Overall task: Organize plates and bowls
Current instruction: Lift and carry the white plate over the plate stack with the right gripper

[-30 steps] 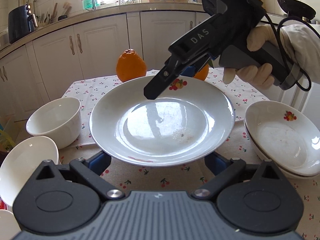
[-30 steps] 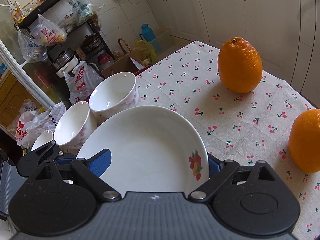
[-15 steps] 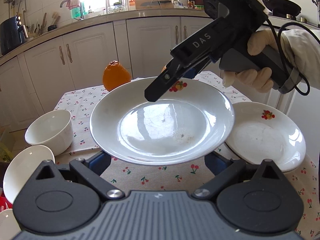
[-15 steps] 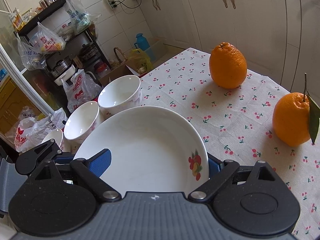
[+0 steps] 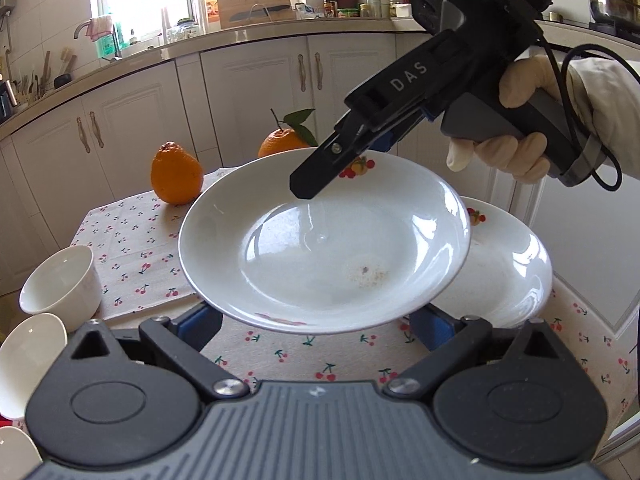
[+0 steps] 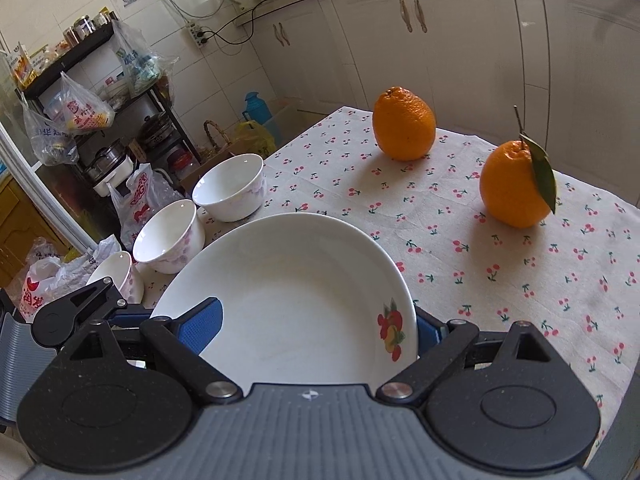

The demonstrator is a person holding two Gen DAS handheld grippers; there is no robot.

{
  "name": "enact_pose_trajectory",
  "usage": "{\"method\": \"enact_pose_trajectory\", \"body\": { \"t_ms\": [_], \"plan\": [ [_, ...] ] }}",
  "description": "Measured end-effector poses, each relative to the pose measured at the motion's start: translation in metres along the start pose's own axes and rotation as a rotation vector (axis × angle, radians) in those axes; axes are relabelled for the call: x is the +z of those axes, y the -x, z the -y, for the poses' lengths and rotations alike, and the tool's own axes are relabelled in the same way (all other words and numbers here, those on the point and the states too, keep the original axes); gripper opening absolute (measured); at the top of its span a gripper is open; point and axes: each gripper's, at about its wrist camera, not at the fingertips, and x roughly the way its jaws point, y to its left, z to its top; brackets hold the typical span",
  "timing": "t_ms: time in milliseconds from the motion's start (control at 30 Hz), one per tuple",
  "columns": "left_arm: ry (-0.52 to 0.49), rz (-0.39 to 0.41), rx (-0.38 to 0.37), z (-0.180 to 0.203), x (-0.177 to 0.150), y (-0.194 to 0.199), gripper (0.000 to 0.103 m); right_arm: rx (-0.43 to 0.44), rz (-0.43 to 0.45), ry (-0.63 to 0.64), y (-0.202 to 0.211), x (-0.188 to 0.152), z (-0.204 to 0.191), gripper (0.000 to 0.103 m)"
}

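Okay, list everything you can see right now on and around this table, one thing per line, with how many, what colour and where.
raised plate: one, white with fruit print, in the air between both grippers
second plate: one, white with fruit print, on the table, partly behind the raised plate
bowls: three, white, in a row along one table edge
oranges: two, orange, far side of the table, one with a leaf
tablecloth: one, pale with cherry print, covering the table
left gripper: black, blue pads, under the plate's near rim
right gripper: black, straddling the far rim
gloved hand: one, pale glove, holding the right gripper
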Motion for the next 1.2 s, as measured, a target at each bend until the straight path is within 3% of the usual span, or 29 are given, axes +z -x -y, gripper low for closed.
{"method": "enact_pose_trajectory", "body": {
  "t_ms": [633,1200],
  "plan": [
    [-0.106,-0.041,-0.157,0.052,-0.004,-0.01,0.099,-0.111,0.069,-0.132,0.058,-0.077,0.016,0.097],
    [-0.134,-0.073,-0.214,0.066,-0.004,-0.023,0.099,-0.136,0.081,-0.215,0.069,-0.11,0.033,0.097]
  ]
}}
